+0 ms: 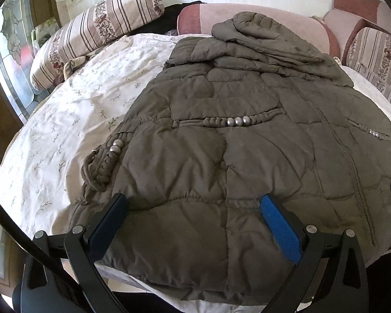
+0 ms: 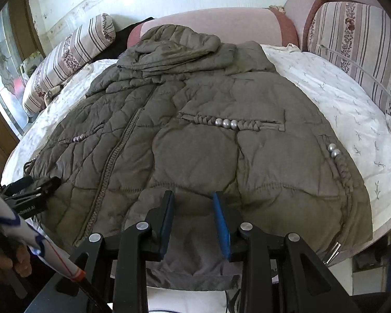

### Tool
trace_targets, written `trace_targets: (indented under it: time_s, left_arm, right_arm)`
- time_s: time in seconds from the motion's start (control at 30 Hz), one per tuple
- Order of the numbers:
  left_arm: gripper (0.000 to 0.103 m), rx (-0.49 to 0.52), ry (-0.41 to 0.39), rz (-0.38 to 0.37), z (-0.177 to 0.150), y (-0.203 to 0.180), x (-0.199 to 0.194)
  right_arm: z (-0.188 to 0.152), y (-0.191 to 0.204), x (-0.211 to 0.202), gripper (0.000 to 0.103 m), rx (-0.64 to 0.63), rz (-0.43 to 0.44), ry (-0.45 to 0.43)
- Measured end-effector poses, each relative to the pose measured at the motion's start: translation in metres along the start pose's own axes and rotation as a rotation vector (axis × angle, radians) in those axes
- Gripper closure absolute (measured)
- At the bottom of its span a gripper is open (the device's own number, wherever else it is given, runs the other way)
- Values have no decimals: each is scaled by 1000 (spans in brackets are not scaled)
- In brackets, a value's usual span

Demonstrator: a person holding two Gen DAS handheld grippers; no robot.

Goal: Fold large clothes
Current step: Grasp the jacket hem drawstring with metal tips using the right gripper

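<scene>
One olive-brown quilted padded jacket [image 1: 221,140], spread flat on white flower-print bedsheet [image 1: 73,120], hem nearest. Two grippers: left gripper [image 1: 193,203] wide open over hem, gripping nothing; right gripper [image 2: 194,200] partly open, hem fabric between pads, contact unclear. Two striped bolsters [image 2: 67,52] beyond jacket.

Daylit room, strong fisheye bend

Light enters through the window [image 1: 11,60] far left, glaring on the far wall [image 2: 122,2]; frames stay sharp, corners black, edges curved.
</scene>
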State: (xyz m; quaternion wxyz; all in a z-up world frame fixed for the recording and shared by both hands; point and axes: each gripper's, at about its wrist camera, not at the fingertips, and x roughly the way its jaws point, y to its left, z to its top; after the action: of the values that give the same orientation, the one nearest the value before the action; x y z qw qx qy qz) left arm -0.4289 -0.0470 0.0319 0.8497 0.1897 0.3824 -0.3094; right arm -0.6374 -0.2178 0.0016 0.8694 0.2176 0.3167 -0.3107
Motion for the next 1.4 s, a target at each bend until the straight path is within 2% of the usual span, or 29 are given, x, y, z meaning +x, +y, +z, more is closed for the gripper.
trace_targets:
  time_s: [0.2,0.37,0.43,0.57,0.77,0.9,1.03,1.1,1.17,1.3,1.4]
  left_arm:
    - [1,3,-34,6,-9,6,-9]
    - [1,3,-52,10,-15,9,-15]
    - [1,-1,-50,11,-16,11,-15]
    - [1,-3,-48,11,-16,12,-14]
    - [1,-9,-51,-1,-15,17,-17]
    - [1,-107,-84,-27,-8,50,-33]
    - [1,-222,-91,-1,-7,91,-35]
    - [1,-286,-59,1,-9,108,-26]
    - [1,-343,-18,-29,-11,118,-17]
    - [1,-396,19,-64,-14,124,-6]
    - [1,-408,46,-111,-17,123,1]
  right_arm:
    - [-6,-16,-12,65,31,-24,-34]
    - [-6,-52,-32,65,148,-98,-99]
    - [-7,-69,-39,61,201,-143,-120]
    - [-8,-94,-43,60,283,-158,-111]
    - [-6,-98,-50,59,274,-183,-143]
    - [-6,-116,-59,56,336,-193,-170]
    - [-12,-137,-61,53,414,-171,-167]
    - [-16,-149,-58,53,469,-135,-155]
    - [-19,-156,-53,53,506,-107,-137]
    - [-23,-171,-53,51,580,-91,-154]
    - [-26,-180,-49,47,639,-32,-153]
